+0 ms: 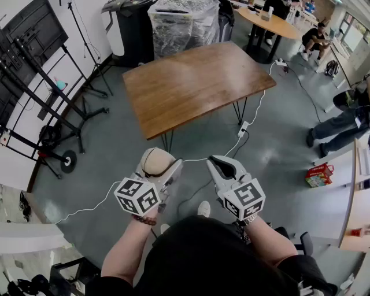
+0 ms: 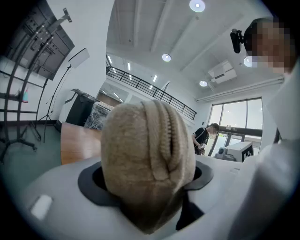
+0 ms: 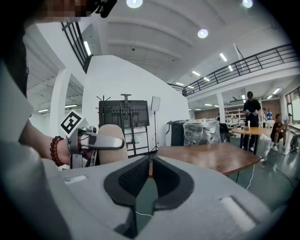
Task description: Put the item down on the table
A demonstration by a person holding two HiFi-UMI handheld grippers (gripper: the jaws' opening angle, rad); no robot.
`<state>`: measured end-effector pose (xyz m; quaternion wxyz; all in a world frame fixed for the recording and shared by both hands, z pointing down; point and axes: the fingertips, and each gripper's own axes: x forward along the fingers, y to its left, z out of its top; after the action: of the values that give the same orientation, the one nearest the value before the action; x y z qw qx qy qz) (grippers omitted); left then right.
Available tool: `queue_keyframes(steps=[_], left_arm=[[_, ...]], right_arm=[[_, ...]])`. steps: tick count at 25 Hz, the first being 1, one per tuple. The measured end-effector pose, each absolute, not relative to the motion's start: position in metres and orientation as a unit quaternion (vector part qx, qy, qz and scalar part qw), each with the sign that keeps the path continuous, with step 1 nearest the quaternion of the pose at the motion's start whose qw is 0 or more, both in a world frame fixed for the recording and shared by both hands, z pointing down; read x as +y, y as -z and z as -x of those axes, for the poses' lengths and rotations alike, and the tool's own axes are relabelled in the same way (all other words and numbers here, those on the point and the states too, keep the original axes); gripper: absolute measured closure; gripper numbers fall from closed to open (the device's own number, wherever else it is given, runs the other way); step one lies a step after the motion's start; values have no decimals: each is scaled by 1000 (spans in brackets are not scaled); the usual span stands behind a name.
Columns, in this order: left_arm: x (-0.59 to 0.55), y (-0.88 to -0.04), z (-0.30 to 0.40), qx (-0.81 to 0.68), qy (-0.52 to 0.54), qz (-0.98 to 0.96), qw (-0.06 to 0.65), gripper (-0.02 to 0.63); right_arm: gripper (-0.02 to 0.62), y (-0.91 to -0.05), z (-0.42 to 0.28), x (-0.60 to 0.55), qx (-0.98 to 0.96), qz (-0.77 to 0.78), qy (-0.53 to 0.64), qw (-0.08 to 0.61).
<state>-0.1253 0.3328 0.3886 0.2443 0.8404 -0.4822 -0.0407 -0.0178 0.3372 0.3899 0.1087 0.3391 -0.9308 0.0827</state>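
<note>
Left gripper (image 1: 158, 161) clamped; right gripper (image 1: 216, 161) closed

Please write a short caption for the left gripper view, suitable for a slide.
Left gripper holds a beige zippered pouch between its jaws, with the wooden table visible behind it.

Large open lab or studio hall, going by the grey floor (image 1: 277, 144), wooden table (image 1: 196, 87) on hairpin legs, screen on a stand (image 3: 124, 114), plastic-wrapped equipment (image 1: 185, 20), mezzanine railing (image 3: 243, 65), ceiling spotlights (image 2: 197, 5) and people at a round table (image 1: 272, 24)
</note>
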Motion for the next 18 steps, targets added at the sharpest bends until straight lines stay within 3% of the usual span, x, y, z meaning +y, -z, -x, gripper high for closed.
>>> queue_keyframes(steps=[9,18], left_arm=[[282,-387,76,-484,56,-832,263,238],[243,-386,66,-484,93,-818,298,238]], right_arm=[[580,-389,-42,287,-930,-343,-87,97],[528,-395,-47,266,-938,-317,-98,104]])
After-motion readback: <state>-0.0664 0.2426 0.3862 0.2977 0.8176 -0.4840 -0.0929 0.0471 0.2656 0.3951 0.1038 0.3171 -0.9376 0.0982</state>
